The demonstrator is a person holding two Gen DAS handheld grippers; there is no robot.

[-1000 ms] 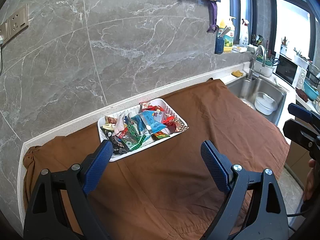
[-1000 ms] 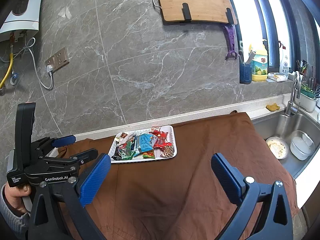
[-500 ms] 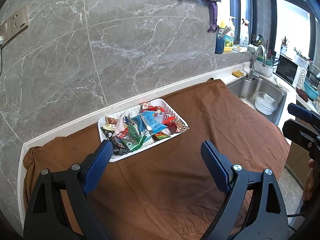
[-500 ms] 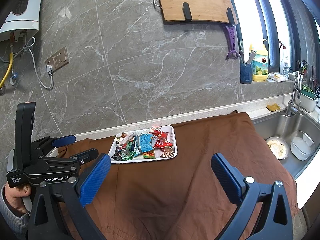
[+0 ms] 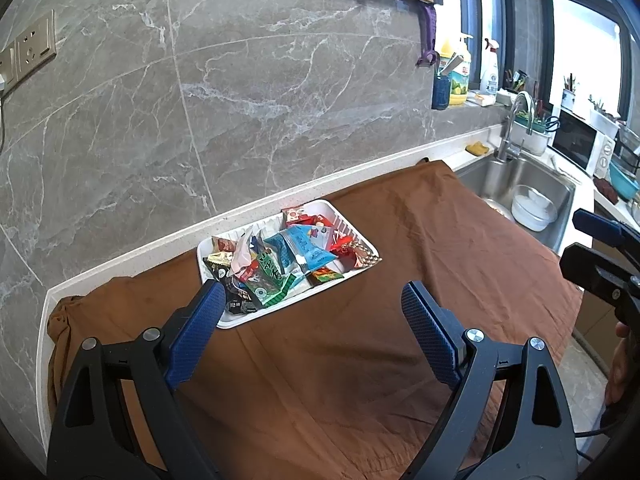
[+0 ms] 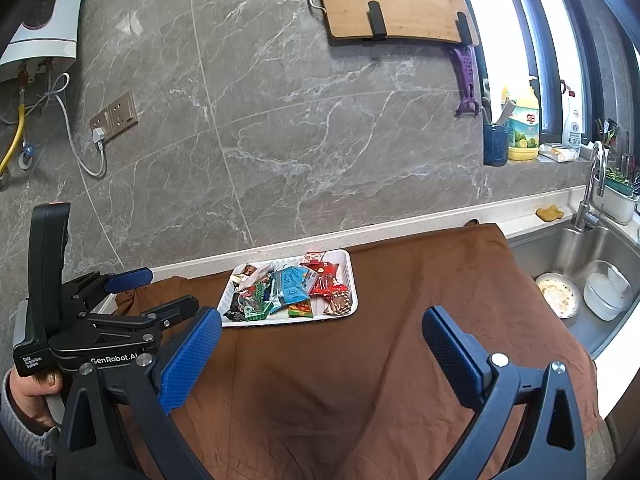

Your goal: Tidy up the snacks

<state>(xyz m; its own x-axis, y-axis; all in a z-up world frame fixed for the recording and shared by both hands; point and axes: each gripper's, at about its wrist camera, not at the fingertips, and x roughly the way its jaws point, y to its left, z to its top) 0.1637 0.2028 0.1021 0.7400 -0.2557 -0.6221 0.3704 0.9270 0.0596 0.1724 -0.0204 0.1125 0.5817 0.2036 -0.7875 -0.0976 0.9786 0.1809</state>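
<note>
Roughly a dozen snacks (image 5: 288,264) fill one tray (image 5: 362,240).

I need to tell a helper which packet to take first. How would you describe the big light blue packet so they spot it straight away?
On the brown cloth over the counter sits a white tray heaped with snack packets. The light blue packet lies near the middle of the heap, on top. It is the largest blue one there, with red packets to its right and a green one to its left.

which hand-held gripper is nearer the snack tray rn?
Left. The left hand-held gripper hangs open at the white tray's near-left corner; the right hand-held gripper is open, further back over the brown cloth.
</note>
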